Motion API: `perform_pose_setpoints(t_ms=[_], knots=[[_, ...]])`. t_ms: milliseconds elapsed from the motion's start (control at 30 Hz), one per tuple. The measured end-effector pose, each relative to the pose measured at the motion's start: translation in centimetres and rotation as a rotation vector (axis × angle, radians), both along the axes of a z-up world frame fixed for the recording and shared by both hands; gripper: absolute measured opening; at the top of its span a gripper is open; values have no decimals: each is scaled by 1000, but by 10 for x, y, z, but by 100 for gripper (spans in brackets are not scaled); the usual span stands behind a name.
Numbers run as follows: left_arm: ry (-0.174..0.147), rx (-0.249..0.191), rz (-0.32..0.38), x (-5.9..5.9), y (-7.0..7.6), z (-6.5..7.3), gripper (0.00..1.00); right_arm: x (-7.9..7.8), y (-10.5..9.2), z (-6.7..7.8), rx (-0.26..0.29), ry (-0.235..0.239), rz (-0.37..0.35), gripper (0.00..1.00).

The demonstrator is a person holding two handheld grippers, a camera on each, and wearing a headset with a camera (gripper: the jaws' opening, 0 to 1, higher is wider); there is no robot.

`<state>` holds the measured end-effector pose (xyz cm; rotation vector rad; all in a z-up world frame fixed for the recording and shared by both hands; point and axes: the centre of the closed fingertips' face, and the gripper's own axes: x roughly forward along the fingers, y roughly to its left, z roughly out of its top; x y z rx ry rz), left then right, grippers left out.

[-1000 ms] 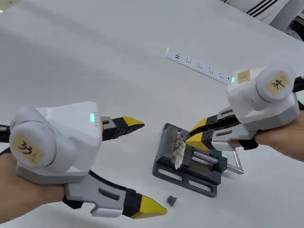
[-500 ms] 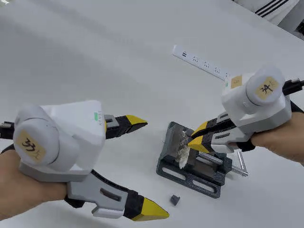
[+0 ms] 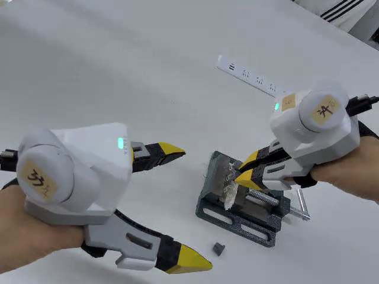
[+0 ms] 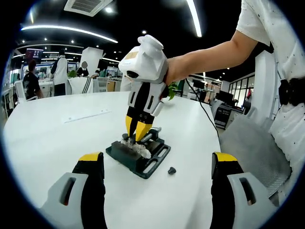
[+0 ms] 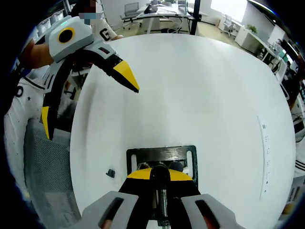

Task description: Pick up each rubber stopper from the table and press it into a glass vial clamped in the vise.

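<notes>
A dark vise (image 3: pixel 240 214) (image 4: pixel 138 156) (image 5: pixel 162 155) stands on the white table and clamps a glass vial (image 3: pixel 227 182). My right gripper (image 3: pixel 241 173) (image 4: pixel 135 135) (image 5: pixel 159 172) points down at the top of the vise, right at the vial, with its jaws shut on a small dark rubber stopper. A second rubber stopper (image 3: pixel 219 249) (image 4: pixel 171 170) (image 5: pixel 110 172) lies loose on the table by the vise's near side. My left gripper (image 3: pixel 186 207) (image 4: pixel 157 160) (image 5: pixel 88 102) is held wide open to the left of the vise, with nothing between its jaws.
A white power strip (image 3: pixel 249 76) (image 4: pixel 86 116) (image 5: pixel 264 157) lies on the table beyond the vise. The vise's screw handle (image 3: pixel 299 204) sticks out to the right under my right hand. Bare white tabletop (image 3: pixel 118 71) surrounds the work.
My right gripper has tipped a little more upright and settled closer onto the vise top. The left gripper stays open in place. The view itself has shifted slightly.
</notes>
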<state>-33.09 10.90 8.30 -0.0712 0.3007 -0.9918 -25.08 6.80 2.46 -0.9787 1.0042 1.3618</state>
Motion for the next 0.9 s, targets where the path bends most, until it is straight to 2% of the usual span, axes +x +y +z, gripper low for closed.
perform_pose_setpoints(t_ms=[567, 633, 833, 900], knots=[[-5, -21, 4, 3, -2, 2, 92, 1, 2, -2, -51, -8, -16, 4], [-6, -23, 4, 3, -2, 3, 91, 0, 2, -2, -48, -5, -32, 4], [-6, -19, -1, 1, -4, 6, 91, -1, 1, -1, -26, -19, 21, 7], [-6, -22, 1, 1, -2, 7, 91, -1, 1, -1, -19, -17, 15, 7]])
